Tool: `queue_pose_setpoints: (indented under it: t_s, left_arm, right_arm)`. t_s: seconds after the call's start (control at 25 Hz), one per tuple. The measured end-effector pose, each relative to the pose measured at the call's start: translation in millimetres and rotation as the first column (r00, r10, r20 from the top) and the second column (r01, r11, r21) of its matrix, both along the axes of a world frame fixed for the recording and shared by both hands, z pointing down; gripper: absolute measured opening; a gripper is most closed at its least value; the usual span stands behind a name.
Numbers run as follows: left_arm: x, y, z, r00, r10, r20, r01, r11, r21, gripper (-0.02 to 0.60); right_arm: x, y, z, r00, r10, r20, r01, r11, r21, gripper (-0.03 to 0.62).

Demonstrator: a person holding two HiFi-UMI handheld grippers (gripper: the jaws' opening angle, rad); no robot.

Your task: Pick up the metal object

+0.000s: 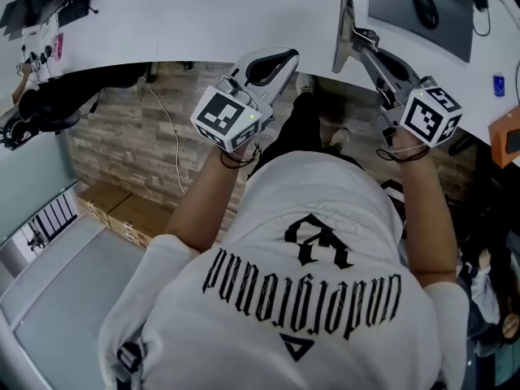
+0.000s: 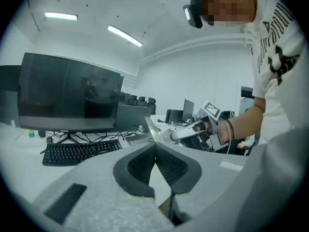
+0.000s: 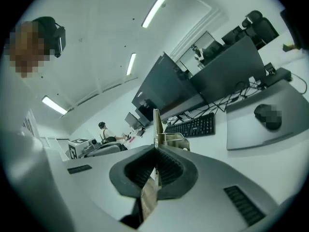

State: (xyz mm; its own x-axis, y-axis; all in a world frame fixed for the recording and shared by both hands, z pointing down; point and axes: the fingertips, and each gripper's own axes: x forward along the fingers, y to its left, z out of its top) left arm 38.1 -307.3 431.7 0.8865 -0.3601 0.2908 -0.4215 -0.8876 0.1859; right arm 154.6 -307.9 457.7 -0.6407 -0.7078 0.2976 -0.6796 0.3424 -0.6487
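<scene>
Grip made on the metal piece (image 1: pixel 345 29): pinched at its lower end between the fully closed jaws of the right gripper (image 1: pixel 357 51), pads flat against both faces. Stands upright and edge-on just above the near edge of the desk (image 1: pixel 203 31), lifted clear of the desktop and touching nothing else. Looks like a thin flat plate with a small folded bracket on one side. Probably taken across its thin dimension because two narrow jaws get no surer hold on sheet metal. In the right gripper view, rises straight up out of the closed pads (image 3: pixel 166 170), with the keyboard (image 3: pixel 193 126) well behind it at the back of the desk, and the grey mat (image 3: pixel 251 132) and mouse (image 1: pixel 425 9) over at the desk's right end.

Left gripper (image 1: pixel 275 62): jaws together, nothing between them. Hangs just off the desk's near edge, apart from the plate and from the desktop. Probably parked there to keep out of the way, since so light a piece seems to need one tool only. Faces across the desk edge toward the other tool, so both that tool and the plate show in the left gripper view.

Judging by how things lie, pick-up as good as done. Worth keeping the plate vertical: held only at one end, likely to pivot between the pads if tipped or knocked on the desk edge.
</scene>
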Motion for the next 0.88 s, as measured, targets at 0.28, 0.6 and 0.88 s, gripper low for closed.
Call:
queue_pose_setpoints:
  t_s: [0.28, 0.6, 0.88]
  left_arm:
    - [14, 51, -69, 0.999, -0.003, -0.052, 0.011, 0.99, 0.139, 0.015]
    - [18, 70, -143, 0.992, -0.026, -0.124, 0.058, 0.963, 0.262, 0.015]
    - [19, 96, -151, 0.992, -0.036, -0.122, 0.07, 0.955, 0.289, 0.015]
  right_arm:
    - [23, 58, -94, 0.994, 0.011, -0.109, 0.016, 0.97, 0.242, 0.014]
    - [27, 94, -179, 0.975, 0.02, -0.223, 0.084, 0.89, 0.447, 0.014]
    - [39, 121, -199, 0.97, 0.04, -0.24, 0.093, 0.852, 0.516, 0.014]
